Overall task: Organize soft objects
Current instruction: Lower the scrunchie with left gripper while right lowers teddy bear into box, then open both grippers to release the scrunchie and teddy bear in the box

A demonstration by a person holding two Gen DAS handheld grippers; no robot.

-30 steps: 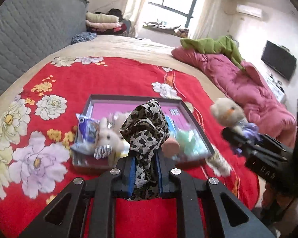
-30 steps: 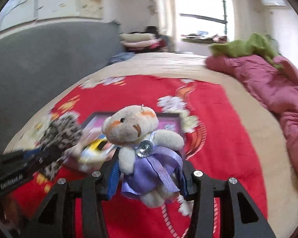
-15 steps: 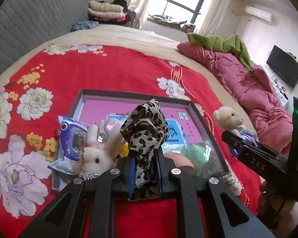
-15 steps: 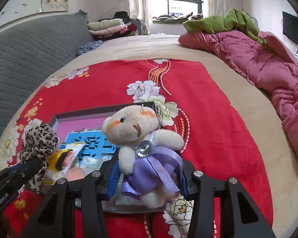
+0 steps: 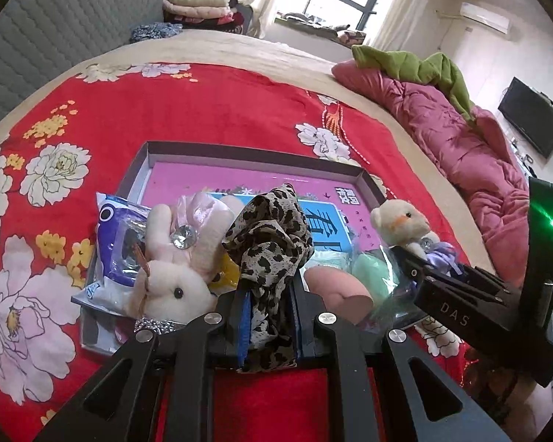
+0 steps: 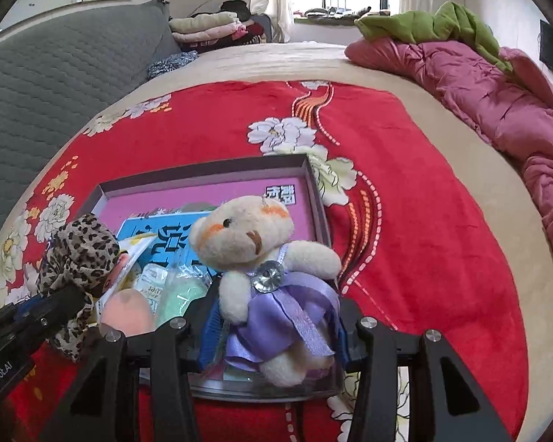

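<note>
Hovering above the near half of the shallow box (image 5: 255,148), both grippers are loaded. The left gripper (image 5: 269,316) is clamped on a leopard-print cloth (image 5: 269,228), which is pinched low so that the bulk of it stands bunched above the jaws. The right gripper (image 6: 272,328) is closed on a small teddy bear (image 6: 254,246) in a purple dress, gripped at the skirt and lower body; the head and arms are left free and upright, presumably so the toy can be set down without being crushed.

The box lies on a red flowered blanket (image 6: 424,199) spread over the bed. Its near end is already crowded: a white rabbit toy (image 5: 173,280), a blue-and-white packet (image 5: 118,243) overhanging the left wall, a peach-coloured soft ball (image 5: 335,287) and a mint-green item in clear wrap (image 6: 180,294) are packed there. The far pink floor of the box is bare, probably the best room for both loads.

Neither item is seen touching the box contents. Release seems the step in hand. A snag between the cloth and the rabbit is judged possible.
</note>
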